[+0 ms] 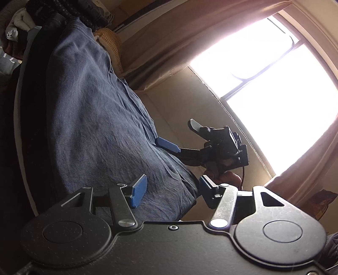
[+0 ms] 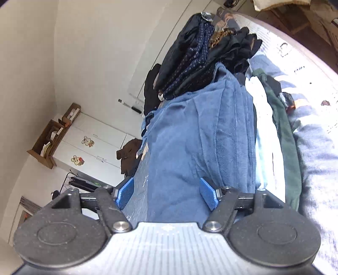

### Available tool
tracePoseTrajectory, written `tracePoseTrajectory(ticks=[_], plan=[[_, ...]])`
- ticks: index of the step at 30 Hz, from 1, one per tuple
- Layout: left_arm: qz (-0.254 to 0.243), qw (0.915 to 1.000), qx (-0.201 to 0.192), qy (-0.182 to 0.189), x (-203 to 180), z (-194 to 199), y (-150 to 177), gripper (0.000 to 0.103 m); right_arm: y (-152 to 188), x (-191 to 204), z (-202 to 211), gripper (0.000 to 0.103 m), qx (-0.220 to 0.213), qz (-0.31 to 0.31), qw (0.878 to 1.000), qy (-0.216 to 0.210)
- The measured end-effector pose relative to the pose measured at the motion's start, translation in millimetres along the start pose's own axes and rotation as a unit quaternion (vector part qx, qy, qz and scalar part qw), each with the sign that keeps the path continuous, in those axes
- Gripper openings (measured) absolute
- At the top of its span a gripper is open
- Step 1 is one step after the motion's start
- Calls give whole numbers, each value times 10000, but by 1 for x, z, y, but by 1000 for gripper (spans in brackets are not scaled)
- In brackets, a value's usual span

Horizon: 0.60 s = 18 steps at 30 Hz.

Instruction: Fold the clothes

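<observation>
A folded blue garment [image 1: 95, 116] [image 2: 190, 137] lies on top of a stack on the bed; both views are rolled sideways. My left gripper [image 1: 173, 190] straddles its near edge. The cloth fills most of the gap between the blue pads [image 1: 139, 190], and I cannot tell whether they press on it. My right gripper [image 2: 166, 196] also has the blue cloth between its jaws. In the left wrist view the right gripper [image 1: 173, 131] is held by a hand [image 1: 230, 176]. One of its pads rests at the garment's edge and the other finger stands clear of the cloth, so it is open.
A heap of dark clothes [image 2: 200, 59] [image 1: 69, 10] lies beyond the blue garment. Folded white [image 2: 264, 118] and green [image 2: 283, 127] garments lie beside it on the pale bed sheet [image 2: 316, 148]. A bright window [image 1: 274, 84] with curtains and a white cabinet [image 2: 95, 143] border the bed.
</observation>
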<state>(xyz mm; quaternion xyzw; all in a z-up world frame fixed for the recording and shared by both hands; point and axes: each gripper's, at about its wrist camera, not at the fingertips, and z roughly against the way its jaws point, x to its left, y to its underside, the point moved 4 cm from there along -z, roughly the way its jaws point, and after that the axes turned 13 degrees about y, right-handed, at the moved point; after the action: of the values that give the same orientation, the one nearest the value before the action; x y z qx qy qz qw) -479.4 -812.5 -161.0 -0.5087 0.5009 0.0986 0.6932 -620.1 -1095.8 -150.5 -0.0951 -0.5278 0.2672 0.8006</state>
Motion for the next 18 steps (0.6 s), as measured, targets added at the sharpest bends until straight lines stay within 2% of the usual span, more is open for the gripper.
tracePoseTrajectory(ticks=[5,7,10,12,13,17,18], plan=[[-58,9982,-82,592,-26,4,1,55,36,59,31,72,1,704,9952,-687],[76,9973,-31,731,-26,0,11,55,50,64,29,72,161,763,9944,-707],[211,9990,268,273,-12,-10,31,55,60,45,20,72,420,751,9958,-317],[281,9989,370,-20,2,-9,41,54,62,26,20,69,432,577,9974,-75],[313,9986,394,-137,7,-8,45,50,63,17,23,69,416,493,9979,-33],[256,9981,291,-484,5,8,41,50,68,9,42,69,295,475,9984,103],[196,9979,233,-567,0,13,39,53,69,8,49,70,238,463,9986,132]])
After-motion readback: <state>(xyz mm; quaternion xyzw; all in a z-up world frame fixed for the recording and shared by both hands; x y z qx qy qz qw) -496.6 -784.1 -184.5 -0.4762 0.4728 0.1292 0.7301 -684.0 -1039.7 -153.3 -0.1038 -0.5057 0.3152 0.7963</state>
